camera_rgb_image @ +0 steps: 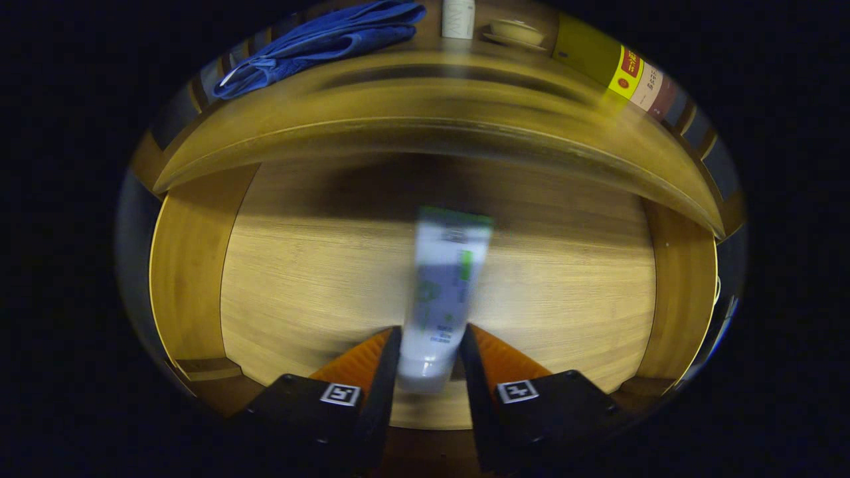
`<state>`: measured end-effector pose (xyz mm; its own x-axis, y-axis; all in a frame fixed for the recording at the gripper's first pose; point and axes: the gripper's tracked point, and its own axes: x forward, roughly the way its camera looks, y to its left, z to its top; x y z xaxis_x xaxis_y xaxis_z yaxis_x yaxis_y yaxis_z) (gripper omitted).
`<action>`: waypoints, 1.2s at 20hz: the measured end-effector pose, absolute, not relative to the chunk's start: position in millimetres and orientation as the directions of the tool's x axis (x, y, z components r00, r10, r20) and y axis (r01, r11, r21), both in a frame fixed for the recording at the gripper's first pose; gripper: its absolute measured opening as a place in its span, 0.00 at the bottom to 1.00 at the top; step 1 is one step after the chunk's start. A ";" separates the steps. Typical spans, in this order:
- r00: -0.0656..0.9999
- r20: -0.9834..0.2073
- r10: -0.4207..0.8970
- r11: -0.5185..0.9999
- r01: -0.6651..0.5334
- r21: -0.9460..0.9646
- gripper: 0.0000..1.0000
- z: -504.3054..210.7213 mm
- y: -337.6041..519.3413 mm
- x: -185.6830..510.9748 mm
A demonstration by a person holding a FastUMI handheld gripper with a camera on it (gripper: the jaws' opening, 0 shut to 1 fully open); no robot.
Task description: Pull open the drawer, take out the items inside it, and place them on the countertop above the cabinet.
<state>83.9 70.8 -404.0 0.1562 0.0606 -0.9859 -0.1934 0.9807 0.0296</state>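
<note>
I have the gripper (430, 345) closed partway on one white tube (441, 299), both fingers pressing its lower end; the rest reaches ahead of them over the open drawer (571, 279). On the countertop (425, 86) beyond: one blue cloth (319, 43), one small dish (516, 32), one white container (458, 18).
</note>
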 end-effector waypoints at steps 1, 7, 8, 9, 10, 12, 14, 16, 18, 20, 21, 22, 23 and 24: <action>0.162 -0.985 0.059 0.981 -0.192 0.028 0.54 -399.5 73.2 85.4; 0.266 -0.958 0.110 0.963 -0.267 0.036 0.47 -332.8 89.6 96.7; 0.282 -0.951 0.127 0.959 -0.279 0.046 0.47 -314.4 93.1 99.4; 0.296 -0.944 0.146 0.957 -0.284 0.059 0.47 -295.3 97.3 102.9; 0.310 -0.936 0.164 0.956 -0.283 0.074 0.47 -276.2 101.1 107.0; 0.325 -0.928 0.184 0.957 -0.276 0.093 0.47 -240.1 105.8 112.7; 0.335 -0.923 0.192 0.959 -0.265 0.103 0.47 -230.7 98.0 104.4; 0.358 -0.913 0.195 0.960 -0.262 0.103 0.47 -209.5 90.2 99.4; 0.384 -0.900 0.206 0.960 -0.258 0.109 0.47 -193.4 86.9 95.4; 0.410 -0.884 0.227 0.960 -0.246 0.132 0.47 -177.0 87.5 97.3; 0.424 -0.876 0.232 0.960 -0.245 0.136 0.47 -168.3 85.9 101.2; 0.440 -0.867 0.233 0.960 -0.248 0.132 0.47 -161.9 84.2 107.8; 0.458 -0.860 0.225 0.961 -0.248 0.119 0.47 -155.8 81.8 116.6; 0.472 -0.855 0.212 0.963 -0.248 0.102 0.47 -151.7 77.8 126.2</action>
<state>126.2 77.8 -151.7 0.4725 0.2120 -0.8554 -0.2480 0.9634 0.1018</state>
